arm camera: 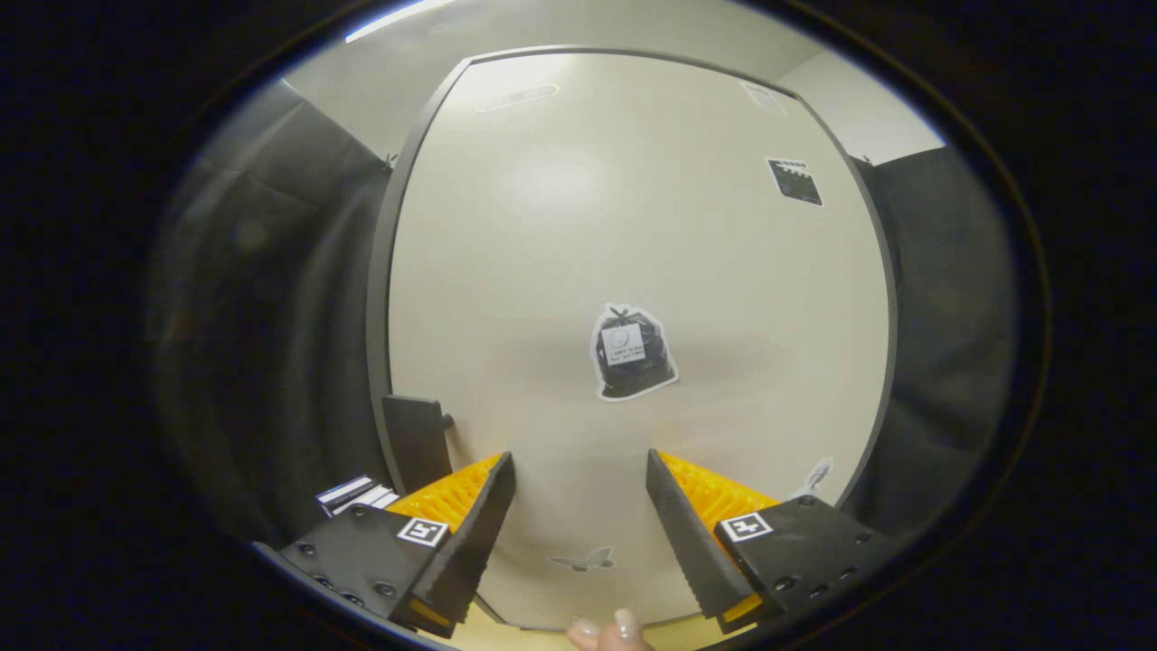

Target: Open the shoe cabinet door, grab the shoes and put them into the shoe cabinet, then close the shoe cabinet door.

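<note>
The hand-held gripper [580, 475] is facing the shoe cabinet door [633, 253] square on, its fingers spread wide and gripping nothing — only the pale door panel is showing between them. The door is looking shut, its dark edge running all the way round. A dark handle [414, 441] is sitting on the door's left edge, just beyond the left finger and slightly to its outside. A bag-shaped sticker [631, 353] is sitting mid-panel, well ahead of the fingers, and a small butterfly sticker [583, 561] lower down between them. A person's fingertips [607, 631] are peeking in beneath.

The step in hand is, by my judgement, opening the door. Doing it well means shifting left until the handle is lying between the fingers, closing firmly on it, then pulling along the door's swing — not straight back.
</note>
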Tool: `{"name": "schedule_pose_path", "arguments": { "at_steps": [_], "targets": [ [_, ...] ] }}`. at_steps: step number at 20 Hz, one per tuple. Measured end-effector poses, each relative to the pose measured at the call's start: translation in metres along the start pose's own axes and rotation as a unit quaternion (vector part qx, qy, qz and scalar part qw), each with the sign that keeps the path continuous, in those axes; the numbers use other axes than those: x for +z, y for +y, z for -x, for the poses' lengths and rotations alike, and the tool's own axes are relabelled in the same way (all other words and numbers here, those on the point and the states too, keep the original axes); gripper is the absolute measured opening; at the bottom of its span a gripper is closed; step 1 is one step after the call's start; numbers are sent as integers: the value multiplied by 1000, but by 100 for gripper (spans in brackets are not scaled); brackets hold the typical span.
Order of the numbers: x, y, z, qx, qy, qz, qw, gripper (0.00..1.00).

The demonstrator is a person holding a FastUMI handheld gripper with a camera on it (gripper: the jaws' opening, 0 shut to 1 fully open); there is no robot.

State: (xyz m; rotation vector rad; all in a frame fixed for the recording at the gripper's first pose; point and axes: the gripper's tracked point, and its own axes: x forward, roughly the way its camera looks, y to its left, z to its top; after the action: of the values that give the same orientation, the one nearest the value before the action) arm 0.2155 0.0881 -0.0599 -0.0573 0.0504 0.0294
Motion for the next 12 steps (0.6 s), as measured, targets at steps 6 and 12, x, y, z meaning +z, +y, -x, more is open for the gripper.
{"name": "schedule_pose_path", "arguments": {
  "at_steps": [6, 12],
  "targets": [
    [0, 1, -1, 2, -2, 1, 1000, 94],
    [1, 0, -1, 2, -10, 6, 1000, 94]
  ]
}}
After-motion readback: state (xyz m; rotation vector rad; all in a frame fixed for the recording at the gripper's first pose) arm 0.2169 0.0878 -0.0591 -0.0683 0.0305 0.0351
